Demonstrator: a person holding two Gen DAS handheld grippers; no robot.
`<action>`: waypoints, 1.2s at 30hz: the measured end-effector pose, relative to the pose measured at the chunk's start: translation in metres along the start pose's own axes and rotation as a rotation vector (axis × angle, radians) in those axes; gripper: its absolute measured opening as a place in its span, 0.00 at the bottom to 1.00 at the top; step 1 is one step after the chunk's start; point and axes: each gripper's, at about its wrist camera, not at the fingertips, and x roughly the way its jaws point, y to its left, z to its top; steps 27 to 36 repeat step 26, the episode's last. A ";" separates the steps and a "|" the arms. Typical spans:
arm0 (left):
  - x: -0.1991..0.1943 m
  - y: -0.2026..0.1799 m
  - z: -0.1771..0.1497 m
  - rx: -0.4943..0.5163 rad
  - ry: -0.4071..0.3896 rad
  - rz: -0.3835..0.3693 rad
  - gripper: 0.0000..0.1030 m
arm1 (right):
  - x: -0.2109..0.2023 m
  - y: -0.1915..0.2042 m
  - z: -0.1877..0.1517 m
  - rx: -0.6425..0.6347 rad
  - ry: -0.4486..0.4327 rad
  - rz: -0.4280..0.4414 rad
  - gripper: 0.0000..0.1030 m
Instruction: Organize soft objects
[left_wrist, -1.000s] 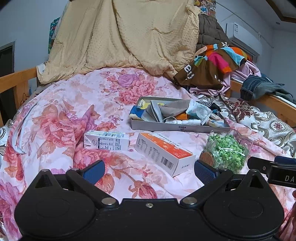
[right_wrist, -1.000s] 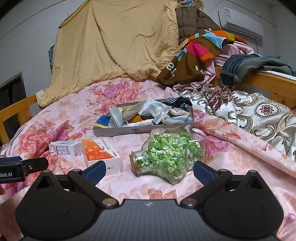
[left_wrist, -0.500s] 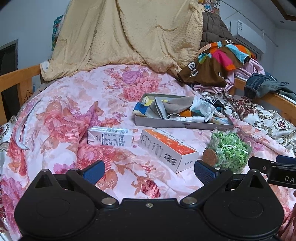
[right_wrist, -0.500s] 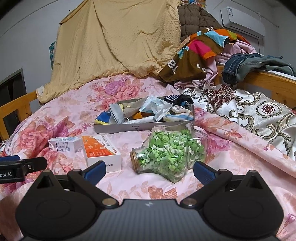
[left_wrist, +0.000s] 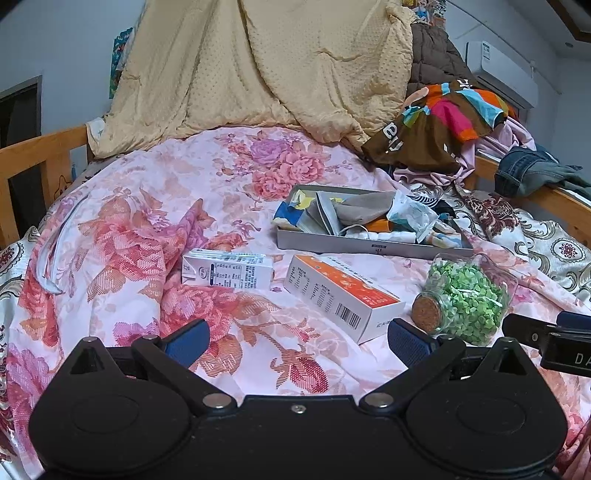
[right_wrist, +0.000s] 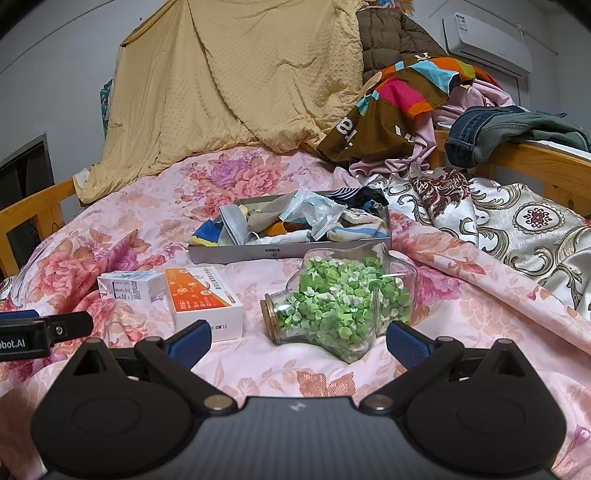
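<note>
A grey tray (left_wrist: 362, 246) (right_wrist: 236, 254) full of crumpled soft items, such as cloths and a clear plastic packet (right_wrist: 314, 216), lies mid-bed. In front of it rest a white carton (left_wrist: 227, 273) (right_wrist: 129, 288), an orange-and-white box (left_wrist: 343, 295) (right_wrist: 201, 301) and a glass jar of green paper bits (left_wrist: 463, 295) (right_wrist: 340, 302) on its side. My left gripper (left_wrist: 297, 338) is open and empty, low over the floral sheet before the boxes. My right gripper (right_wrist: 297, 338) is open and empty just before the jar.
A floral pink quilt (left_wrist: 147, 229) covers the bed. A tan blanket (left_wrist: 258, 66) hangs at the back. Piled clothes (right_wrist: 406, 96) and jeans (right_wrist: 498, 129) sit on the wooden rail (right_wrist: 535, 162) at right. A patterned cream cover (right_wrist: 517, 229) lies right.
Both grippers have risen and pulled back slightly, so the objects sit lower and farther in view. Nothing on the bed has moved, and both grippers stayed open.
</note>
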 end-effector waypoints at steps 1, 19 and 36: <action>0.000 0.001 0.000 0.001 0.000 0.001 0.99 | 0.000 0.000 0.000 0.000 0.000 -0.001 1.00; -0.002 0.001 0.000 0.015 -0.014 -0.007 0.99 | 0.001 0.003 -0.001 -0.002 0.005 0.000 1.00; -0.002 0.000 -0.001 0.016 -0.013 -0.005 0.99 | 0.001 0.004 -0.004 -0.003 0.007 0.001 1.00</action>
